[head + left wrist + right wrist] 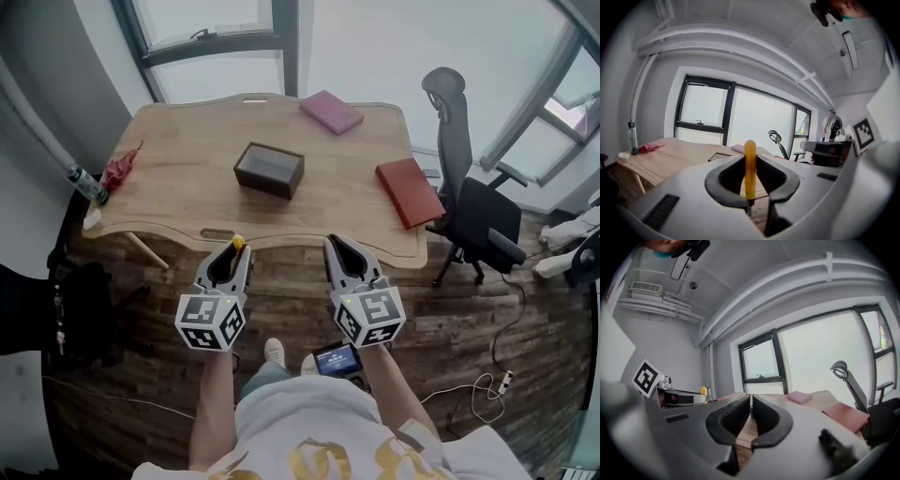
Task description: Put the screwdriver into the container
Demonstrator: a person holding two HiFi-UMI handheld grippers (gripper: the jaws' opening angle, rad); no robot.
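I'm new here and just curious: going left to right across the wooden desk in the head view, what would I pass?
Clear plastic bottle → crumpled red cloth → dark rectangular open box → flat pink book → flat red book.

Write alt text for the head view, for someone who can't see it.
From above, a person's left hand-held gripper clamps a yellow-handled screwdriver and the right hand-held gripper is shut, empty, both short of a wooden table. A dark box sits mid-table, with a pink book beyond it and a red book to its right.
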